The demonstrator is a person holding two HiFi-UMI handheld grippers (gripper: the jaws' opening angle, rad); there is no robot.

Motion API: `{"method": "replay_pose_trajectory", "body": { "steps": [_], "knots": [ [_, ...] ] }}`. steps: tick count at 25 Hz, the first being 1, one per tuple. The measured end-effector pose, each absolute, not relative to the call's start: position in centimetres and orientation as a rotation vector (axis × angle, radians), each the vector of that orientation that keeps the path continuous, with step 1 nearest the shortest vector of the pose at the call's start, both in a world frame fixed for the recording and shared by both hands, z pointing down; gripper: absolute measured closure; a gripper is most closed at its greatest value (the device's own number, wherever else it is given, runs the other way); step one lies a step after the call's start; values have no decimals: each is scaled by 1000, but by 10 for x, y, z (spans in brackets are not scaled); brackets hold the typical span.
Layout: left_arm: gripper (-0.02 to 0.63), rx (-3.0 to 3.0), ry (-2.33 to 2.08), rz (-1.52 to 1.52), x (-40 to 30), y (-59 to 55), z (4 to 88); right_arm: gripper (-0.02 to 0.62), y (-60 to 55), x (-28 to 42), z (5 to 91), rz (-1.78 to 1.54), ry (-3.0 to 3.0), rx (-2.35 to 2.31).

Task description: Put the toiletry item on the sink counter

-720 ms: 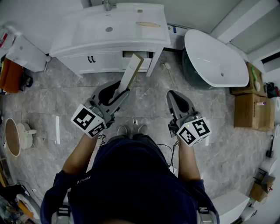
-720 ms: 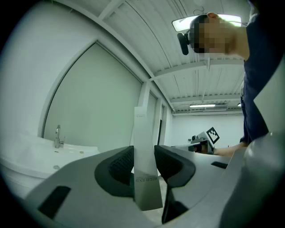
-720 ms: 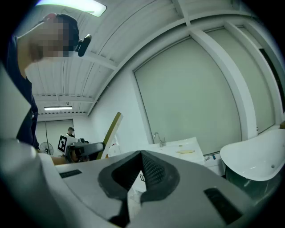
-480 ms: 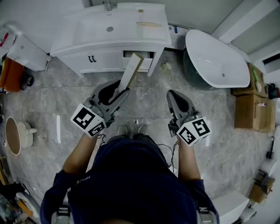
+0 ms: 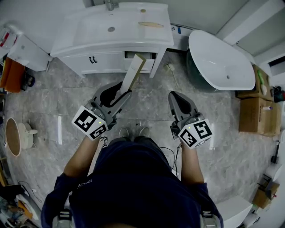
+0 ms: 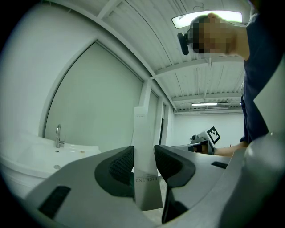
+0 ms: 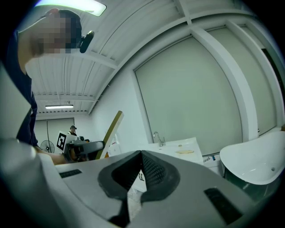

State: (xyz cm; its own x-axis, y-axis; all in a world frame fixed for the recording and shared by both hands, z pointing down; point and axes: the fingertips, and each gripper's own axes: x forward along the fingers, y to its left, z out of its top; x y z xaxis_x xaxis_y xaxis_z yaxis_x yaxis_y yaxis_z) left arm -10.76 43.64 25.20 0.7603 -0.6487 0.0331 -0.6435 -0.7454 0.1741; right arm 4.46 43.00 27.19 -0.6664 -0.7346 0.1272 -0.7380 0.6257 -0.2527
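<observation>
The toiletry item is a long, slim white box (image 5: 133,72) with a tan side. My left gripper (image 5: 120,93) is shut on its lower end and holds it above the floor, its far end slanting toward the vanity. In the left gripper view the box (image 6: 143,147) stands upright between the two ribbed pads. The white sink counter (image 5: 153,39) lies just beyond the box's far end. My right gripper (image 5: 175,97) is level beside it, jaws shut with nothing between them (image 7: 140,156). From the right gripper view the box (image 7: 111,130) shows at the left.
A drawer (image 5: 140,56) under the counter stands open. On the counter lie a tan flat object (image 5: 150,25) and a faucet (image 5: 109,5). A white bathtub (image 5: 219,59) sits at the right, with cardboard boxes (image 5: 256,115) beyond it. A person stands far off (image 7: 72,131).
</observation>
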Motion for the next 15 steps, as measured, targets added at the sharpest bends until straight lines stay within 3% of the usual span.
{"method": "replay_pose_trajectory", "body": {
  "steps": [15],
  "knots": [
    [443, 2761, -1090, -36, -67, 434, 259, 592, 424, 86, 279, 467, -2849, 1229]
  ]
}}
